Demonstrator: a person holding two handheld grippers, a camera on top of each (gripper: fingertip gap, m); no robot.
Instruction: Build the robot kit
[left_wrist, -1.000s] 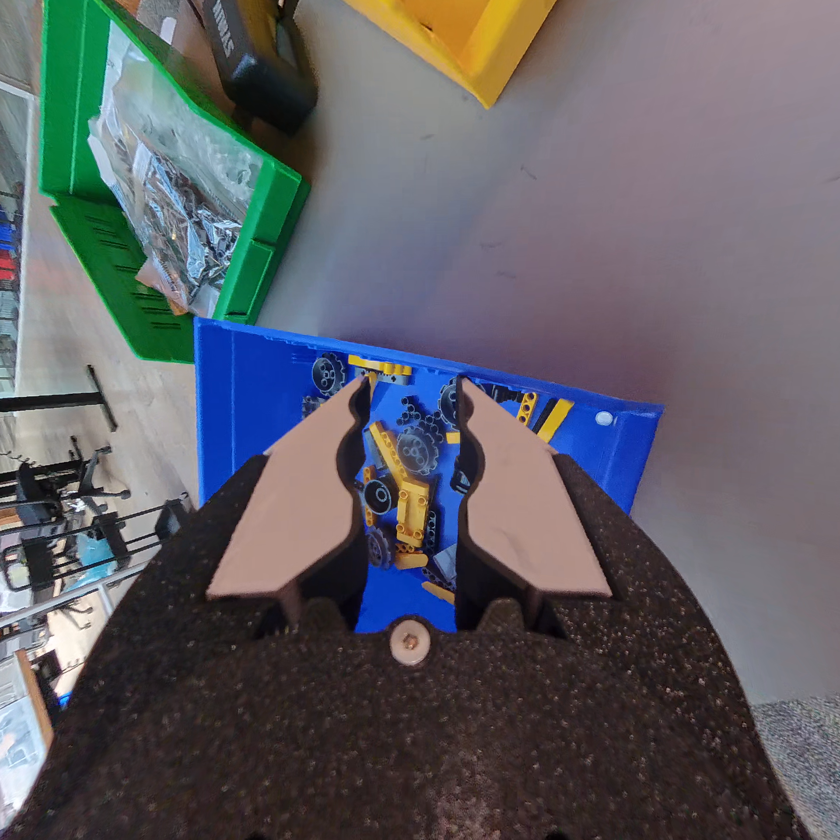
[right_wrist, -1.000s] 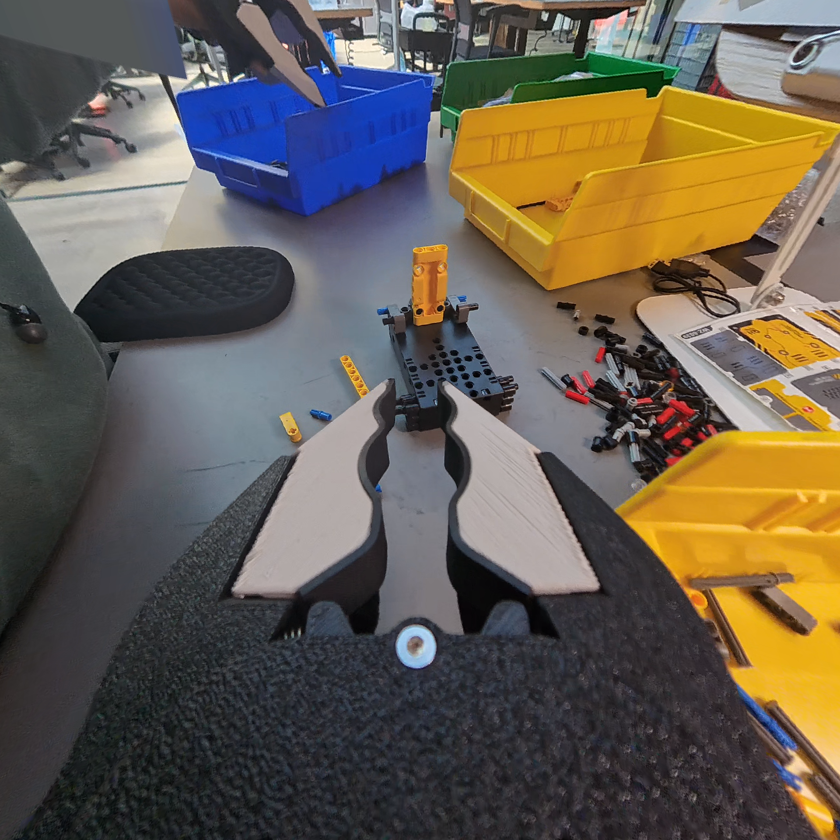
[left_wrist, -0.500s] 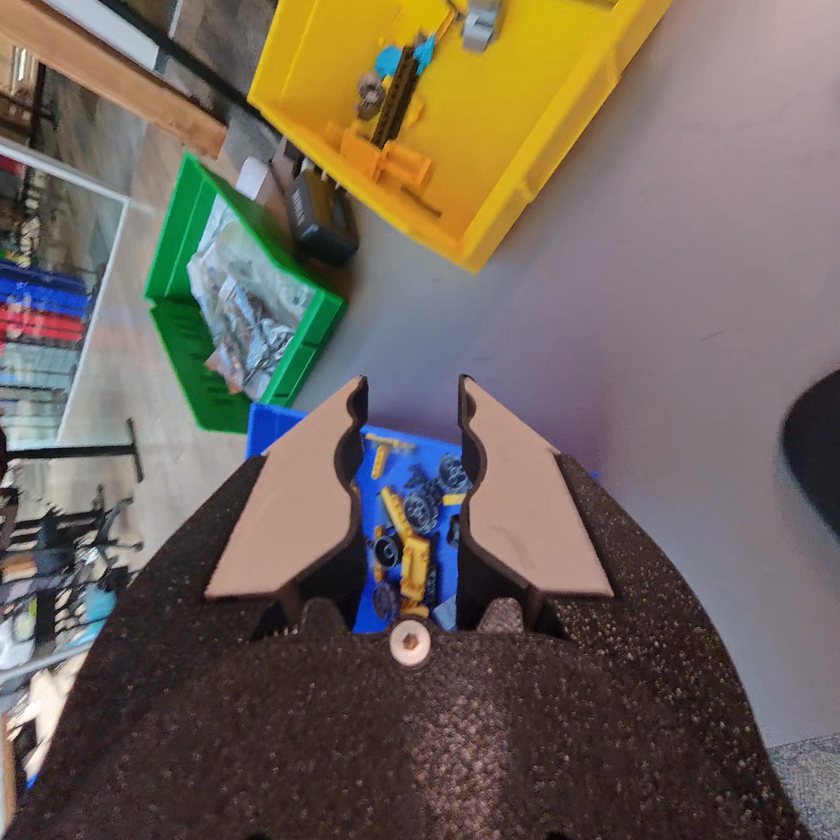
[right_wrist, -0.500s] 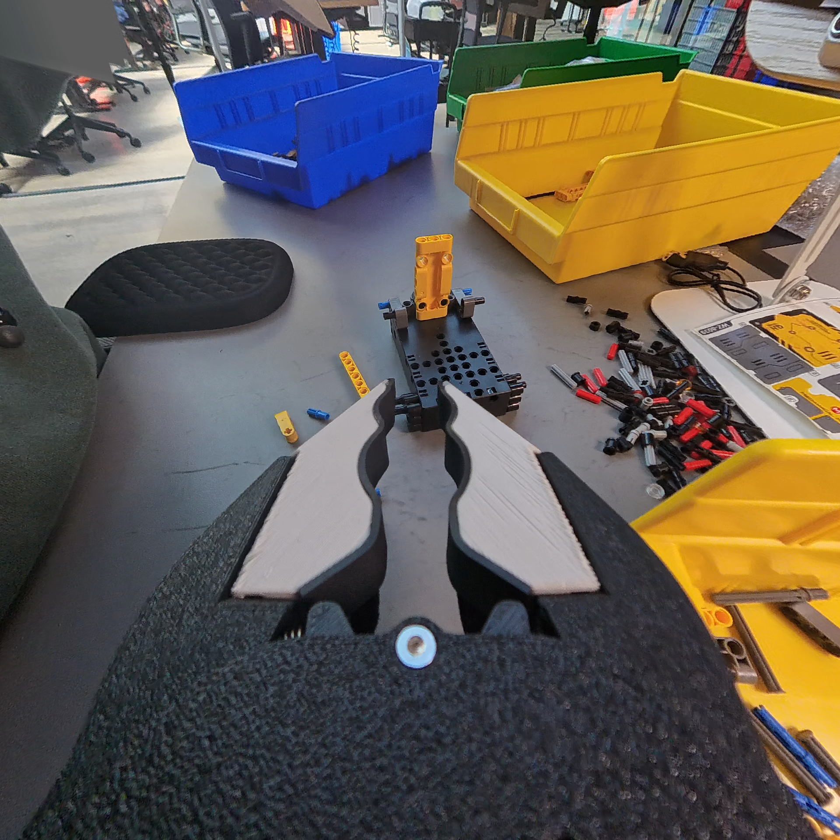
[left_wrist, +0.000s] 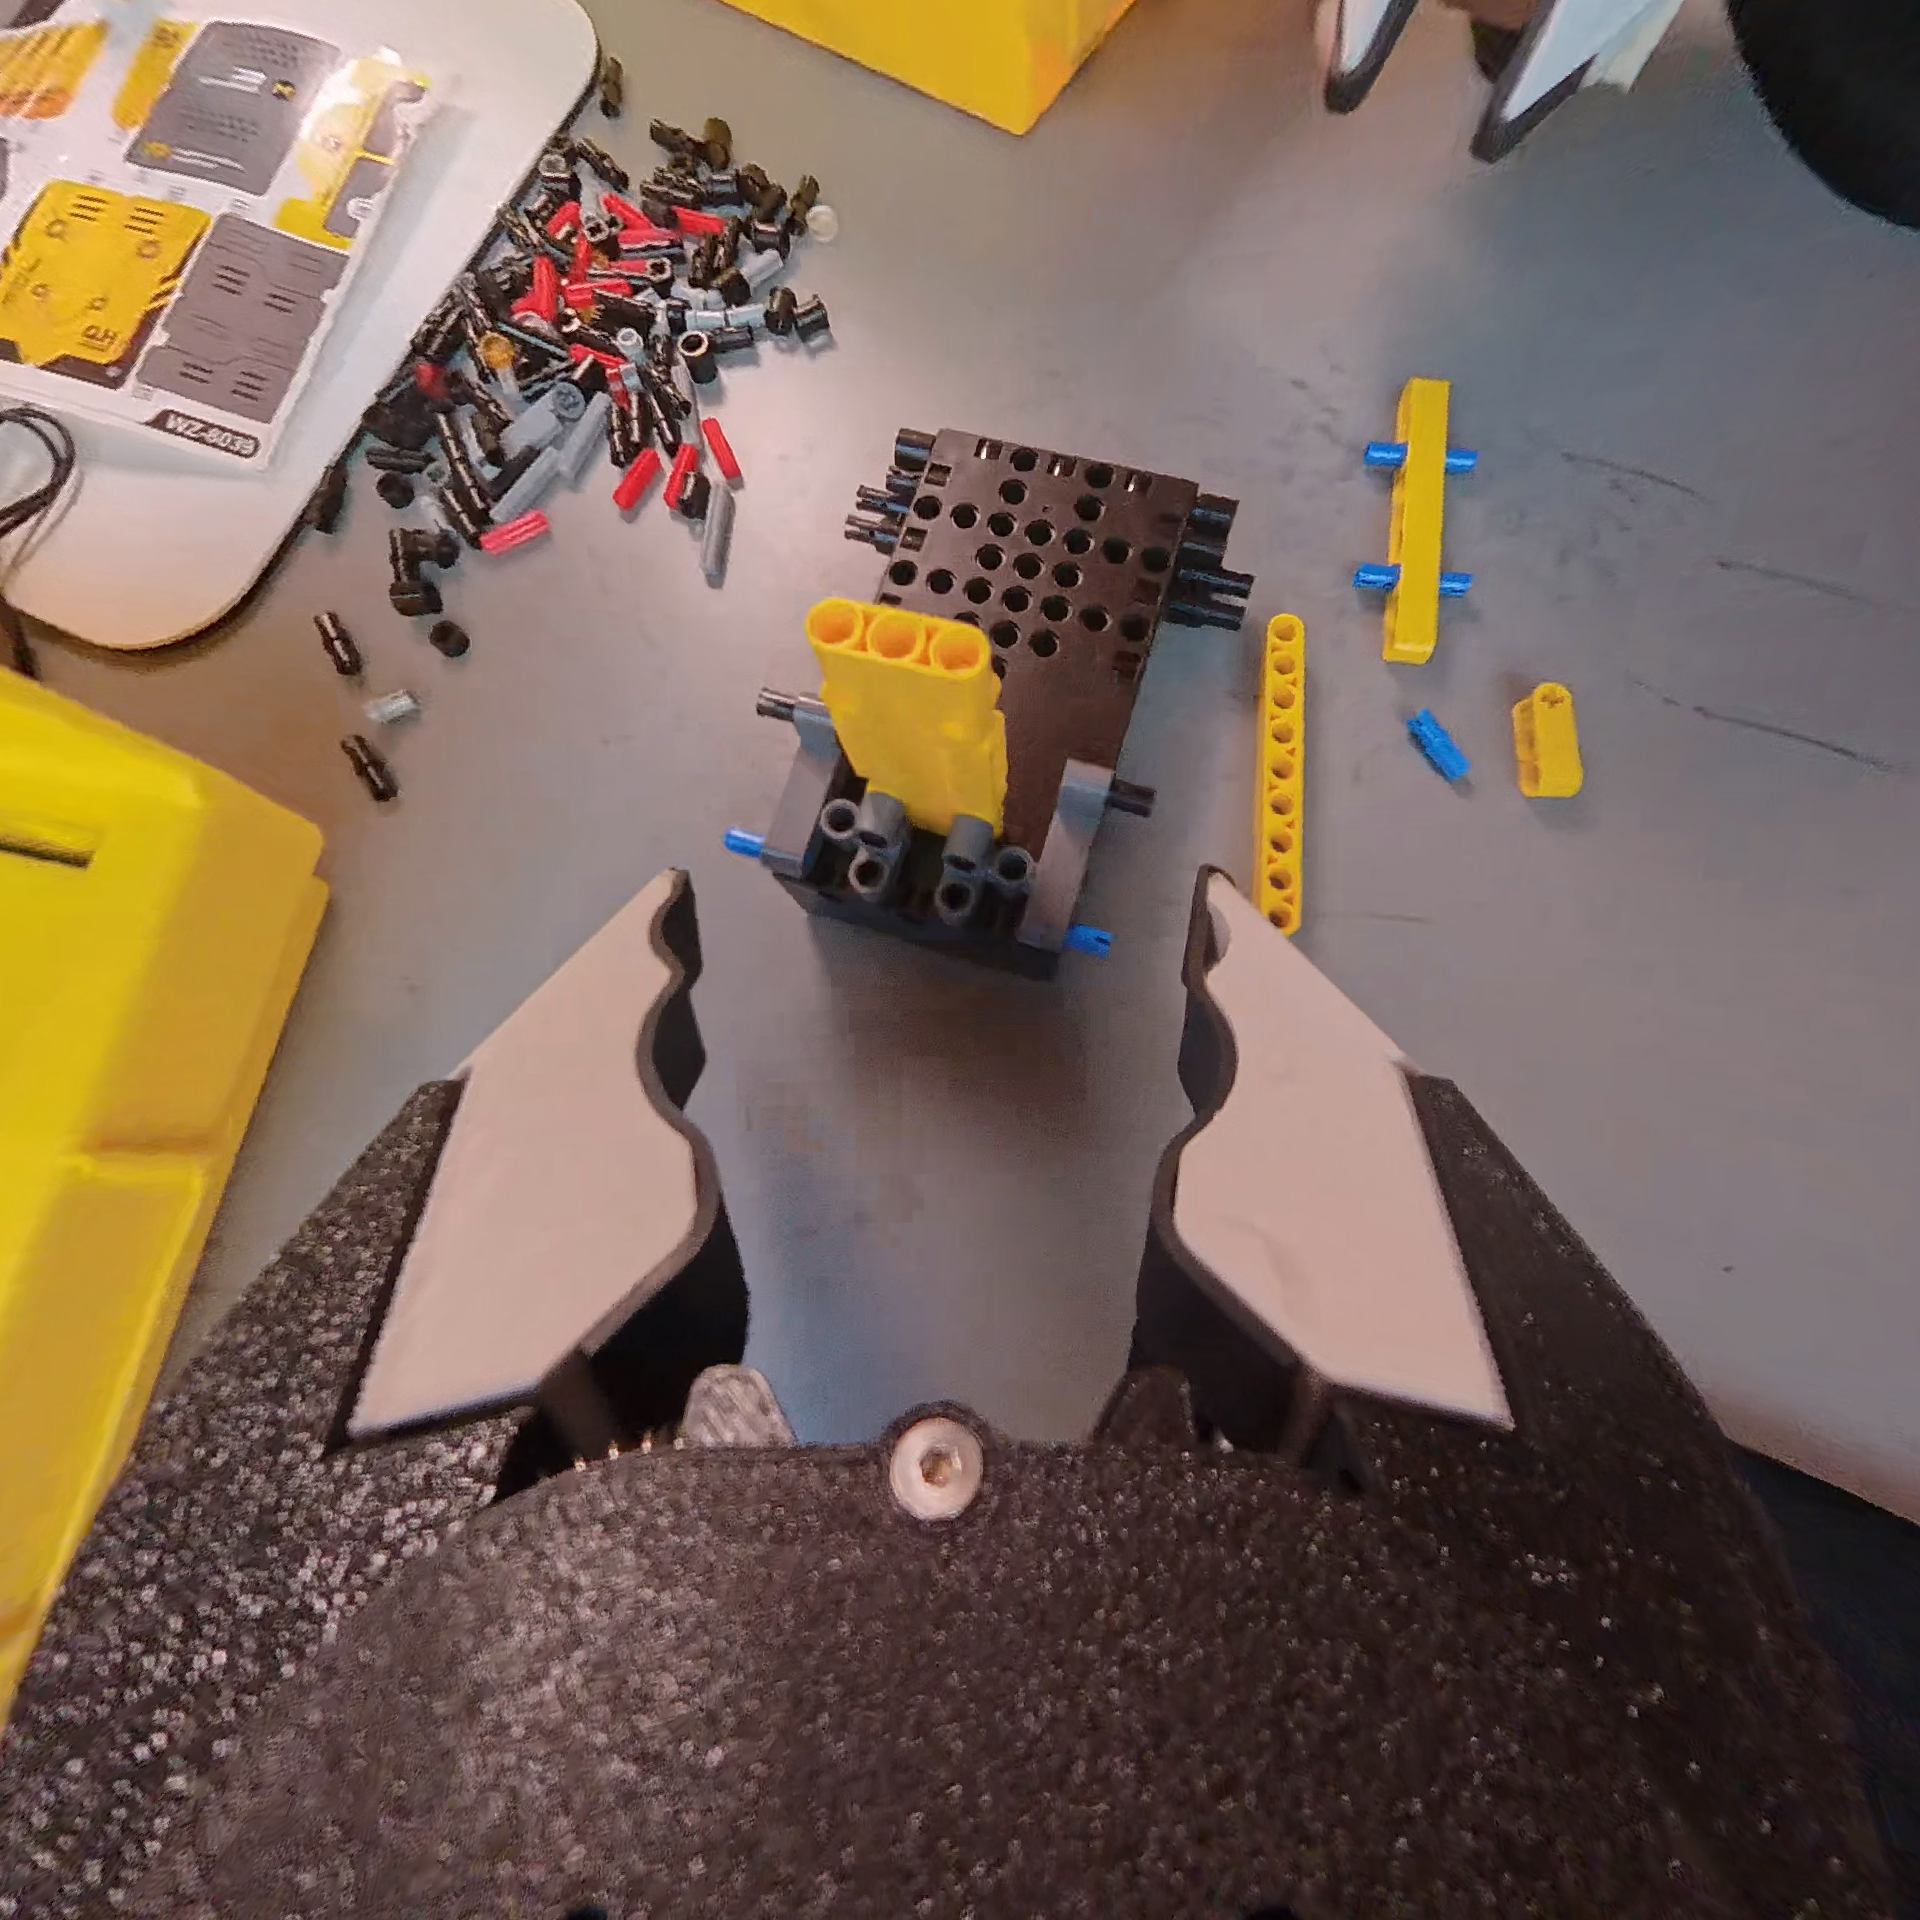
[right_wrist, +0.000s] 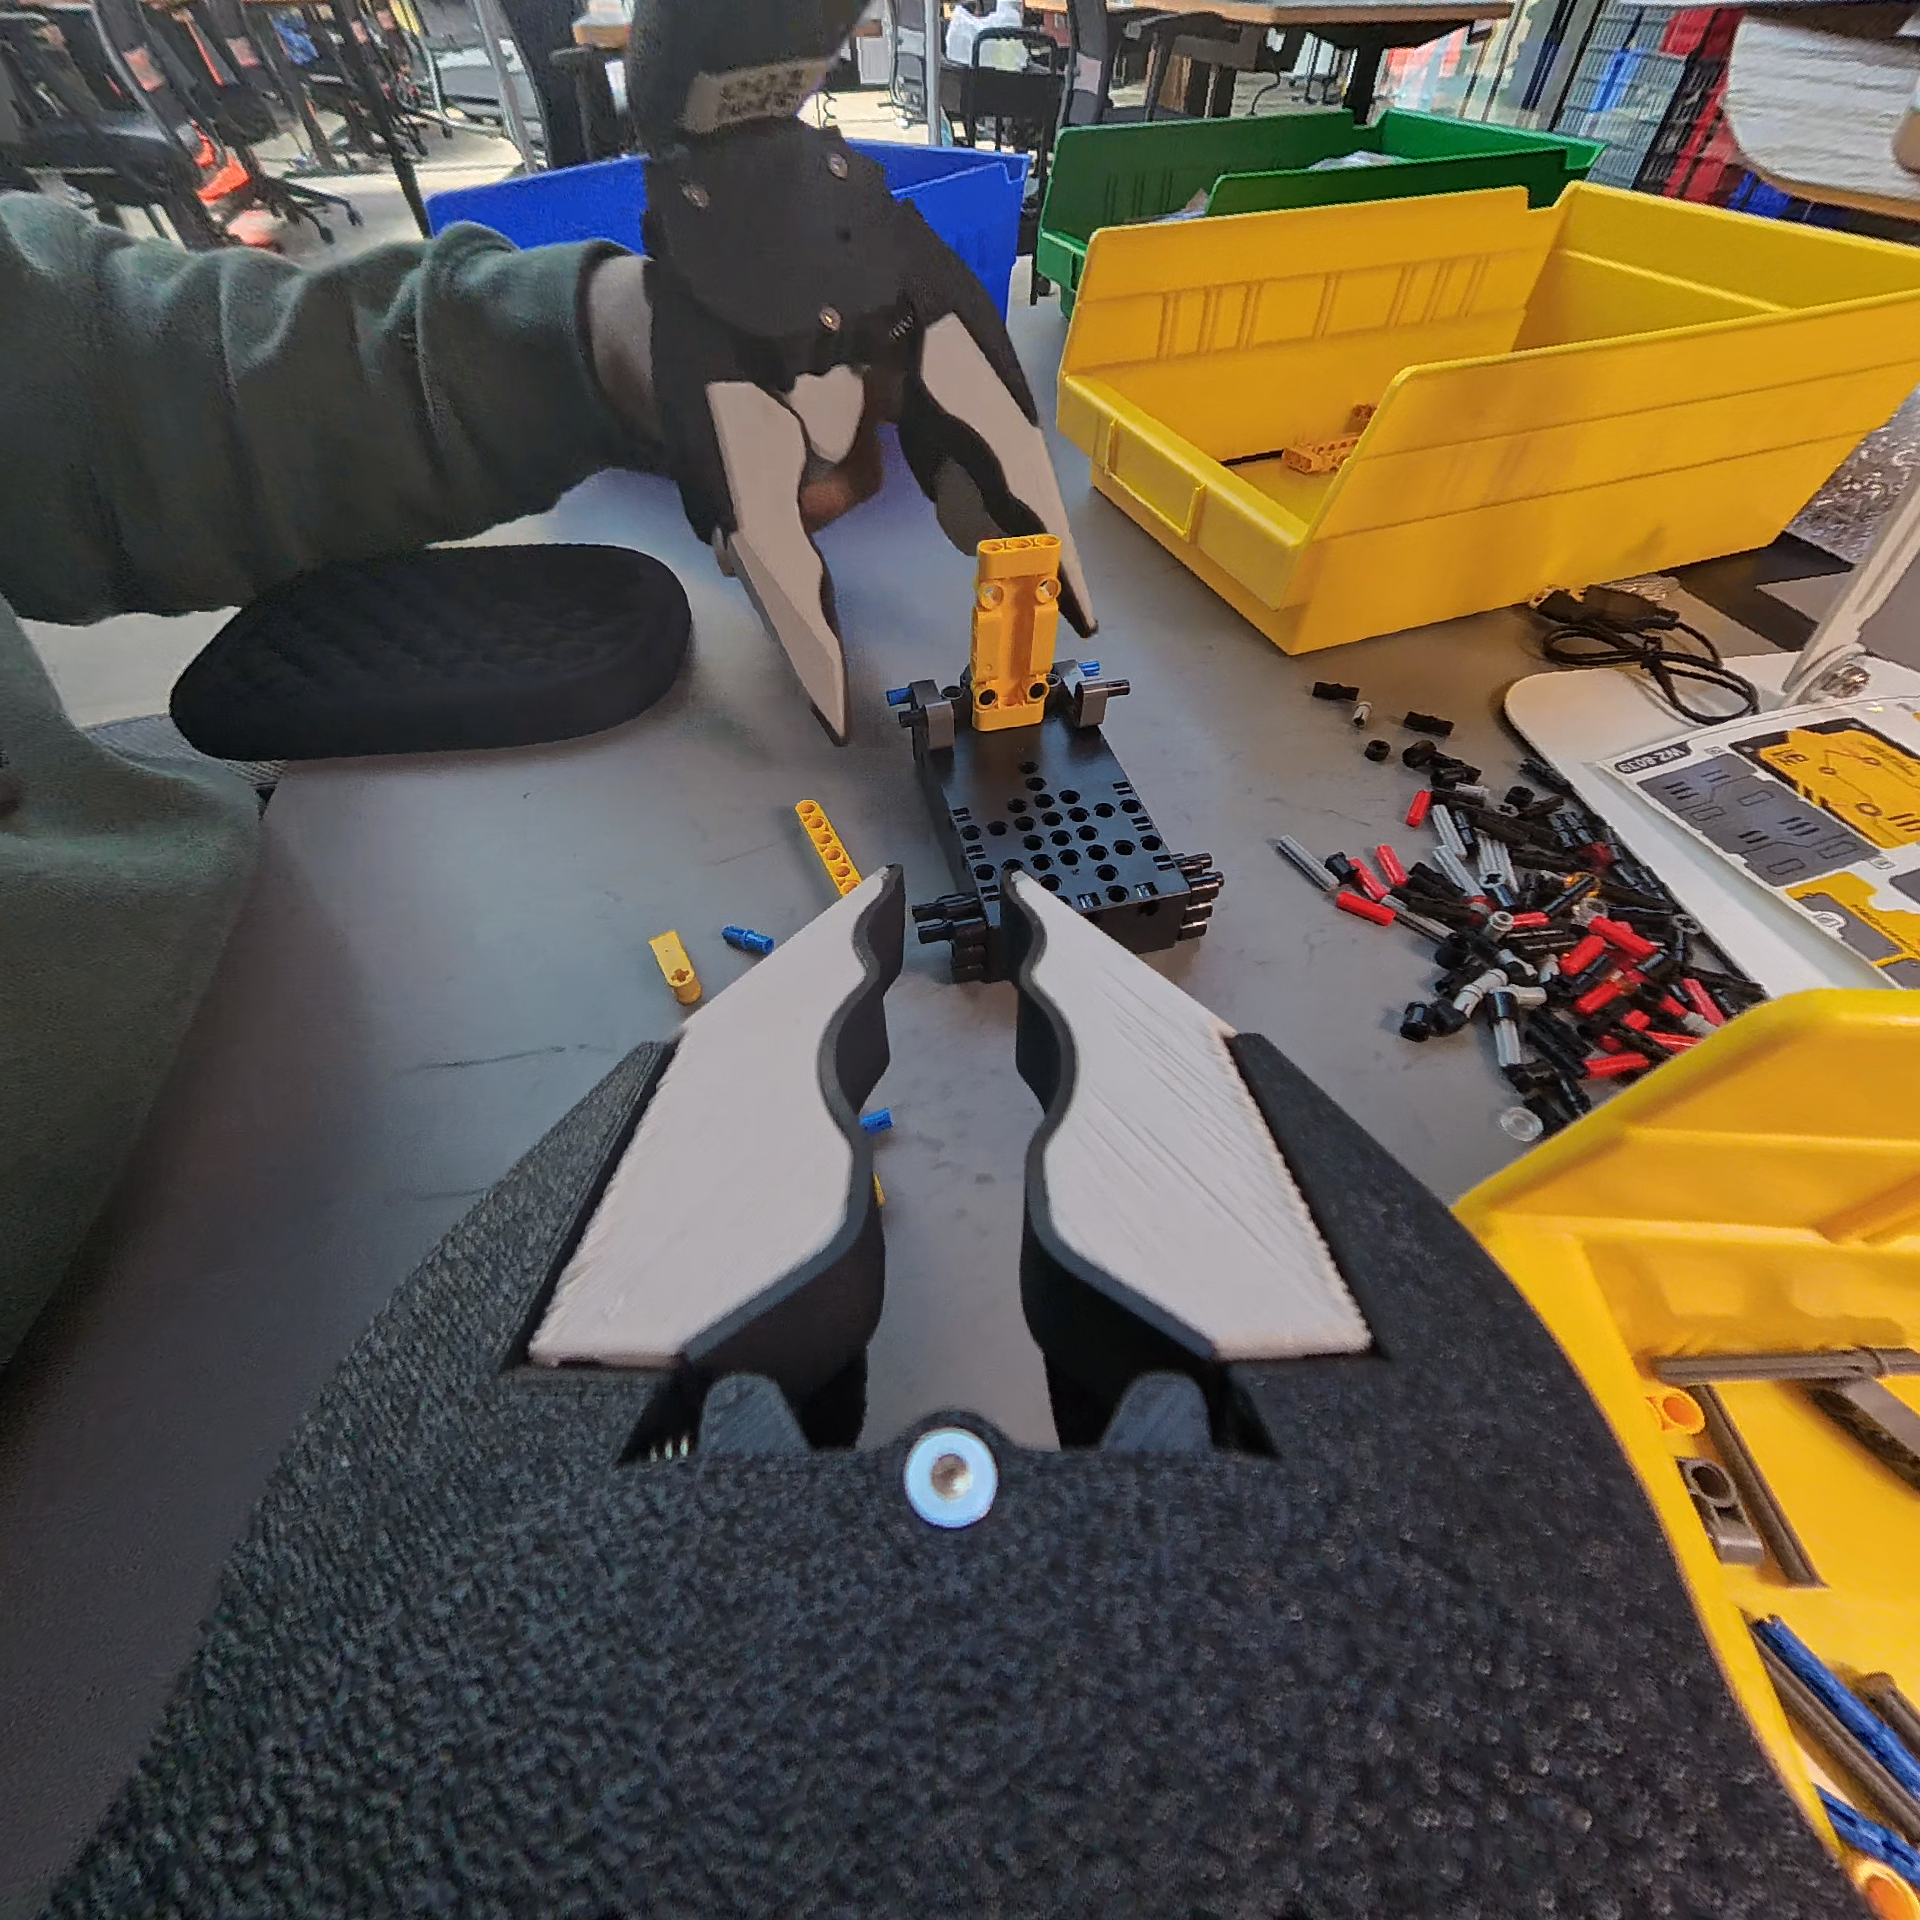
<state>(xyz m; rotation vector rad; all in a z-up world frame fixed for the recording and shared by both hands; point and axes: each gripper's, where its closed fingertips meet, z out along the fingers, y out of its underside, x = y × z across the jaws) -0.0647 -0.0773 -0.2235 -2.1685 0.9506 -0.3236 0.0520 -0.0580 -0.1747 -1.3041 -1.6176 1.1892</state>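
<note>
A black perforated plate lies on the grey table with a yellow block standing upright at one end; it also shows in the right wrist view, as does the block. My left gripper is open wide and empty, its fingers either side of the block end, apart from it. My right gripper is narrowly open and empty, its tips at the plate's opposite end. It shows far off in the left wrist view.
A long yellow beam, a yellow beam with blue pins, a small yellow piece and a blue pin lie beside the plate. A pile of pins, sticker sheet, yellow bins, blue bin, green bin, black pad. Across from one pair of fingers to the other is roughly 15 cm. From the left gripper's tips to the black perforated plate is close to 7 cm. Look for it in the right wrist view too.
My left gripper has swung from over the blue bin down to the black plate and opened wider. The right gripper has barely moved.
</note>
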